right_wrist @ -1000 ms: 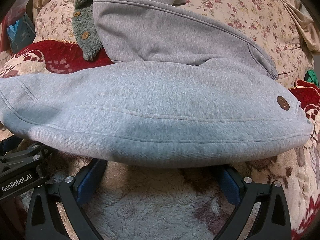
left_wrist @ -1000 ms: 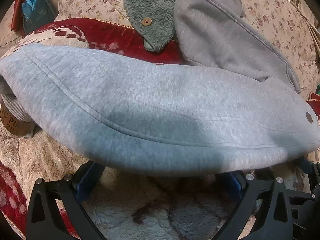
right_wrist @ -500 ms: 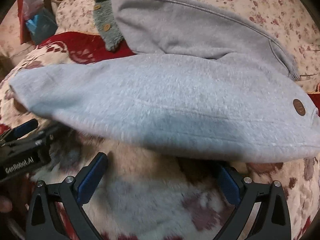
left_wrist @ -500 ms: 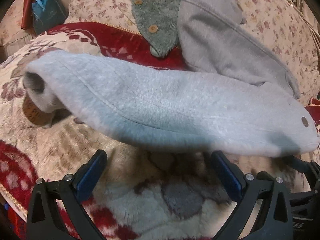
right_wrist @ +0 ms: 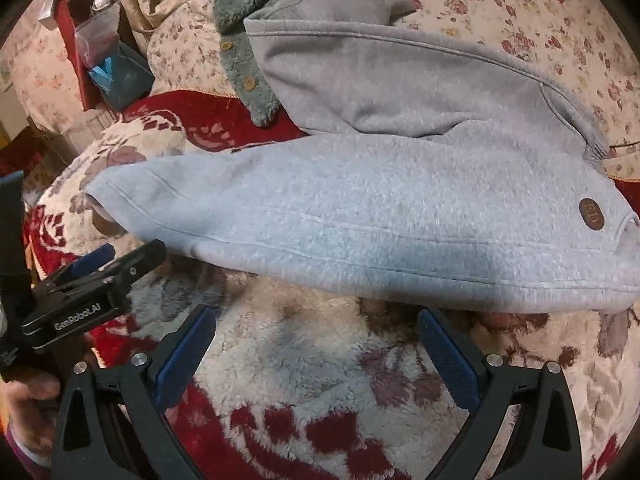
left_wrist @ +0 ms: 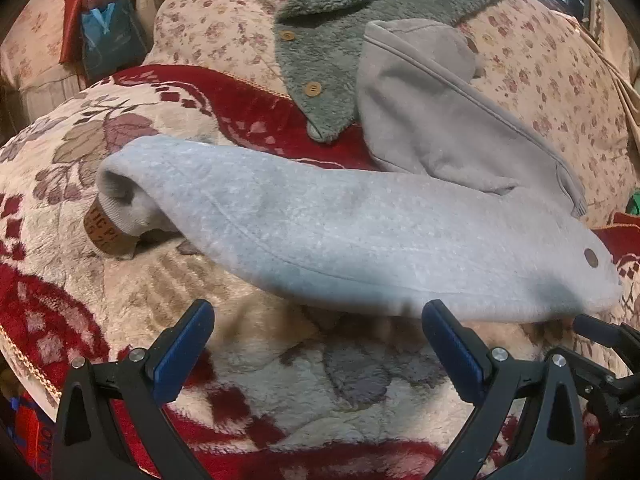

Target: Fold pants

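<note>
Both claws have drawn back from the pants (left_wrist: pixel 360 240), which a second ago filled the views over the fingers and now lie free on the blanket (left_wrist: pixel 280 380), folded lengthwise into a long band running left to right. Left claw (left_wrist: pixel 318 354) and right claw (right_wrist: pixel 316 356) gape wide, holding nothing, near the band's near edge. That fold looks set; a crosswise fold likely remains. Beyond it lie a grey garment (left_wrist: pixel 440 120) and a fleece jacket (left_wrist: pixel 332 40).

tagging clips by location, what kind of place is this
Most likely a home bedroom or living room: the grey pants lie on a plush red-and-cream floral blanket, with floral-print bedding behind and a green fleece garment spread on it.
</note>
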Action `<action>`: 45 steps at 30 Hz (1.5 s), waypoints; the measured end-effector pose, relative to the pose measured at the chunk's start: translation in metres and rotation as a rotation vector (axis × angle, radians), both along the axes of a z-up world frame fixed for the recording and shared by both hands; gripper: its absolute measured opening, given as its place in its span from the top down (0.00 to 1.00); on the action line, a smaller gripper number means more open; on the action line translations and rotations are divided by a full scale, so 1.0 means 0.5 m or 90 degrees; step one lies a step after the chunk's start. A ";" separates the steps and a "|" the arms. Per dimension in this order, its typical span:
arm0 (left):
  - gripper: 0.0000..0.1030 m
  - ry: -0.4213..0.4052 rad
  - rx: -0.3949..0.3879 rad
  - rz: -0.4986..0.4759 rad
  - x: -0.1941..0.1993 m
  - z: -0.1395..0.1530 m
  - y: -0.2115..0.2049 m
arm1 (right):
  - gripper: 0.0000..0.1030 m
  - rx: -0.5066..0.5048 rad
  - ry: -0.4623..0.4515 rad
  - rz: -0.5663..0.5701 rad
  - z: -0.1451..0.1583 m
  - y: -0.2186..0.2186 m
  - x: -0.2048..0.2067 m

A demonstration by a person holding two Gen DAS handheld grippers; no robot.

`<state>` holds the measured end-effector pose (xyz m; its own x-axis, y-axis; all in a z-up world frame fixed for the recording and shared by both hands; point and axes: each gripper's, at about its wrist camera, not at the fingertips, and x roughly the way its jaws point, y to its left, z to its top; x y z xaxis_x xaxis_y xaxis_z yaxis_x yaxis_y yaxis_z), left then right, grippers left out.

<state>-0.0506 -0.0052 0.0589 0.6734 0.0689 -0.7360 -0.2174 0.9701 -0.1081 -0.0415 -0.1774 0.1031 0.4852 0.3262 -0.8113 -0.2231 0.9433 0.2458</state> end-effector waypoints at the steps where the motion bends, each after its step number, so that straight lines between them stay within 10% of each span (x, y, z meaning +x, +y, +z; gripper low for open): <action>1: 0.00 -0.001 -0.003 0.005 -0.003 0.001 0.006 | 0.00 0.002 -0.001 0.004 0.003 -0.001 -0.001; 27: 0.00 -0.008 -0.064 0.120 0.006 0.000 0.179 | 0.00 0.025 0.027 0.005 -0.024 -0.010 0.064; 45: 0.00 -0.011 -0.086 0.214 0.153 -0.010 0.226 | 0.02 0.006 0.023 0.019 -0.049 -0.045 0.081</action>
<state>0.0260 0.1080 0.0536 0.6424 0.1907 -0.7422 -0.5185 0.8214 -0.2377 -0.0012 -0.2001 0.0786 0.4460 0.3479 -0.8246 -0.2426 0.9339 0.2627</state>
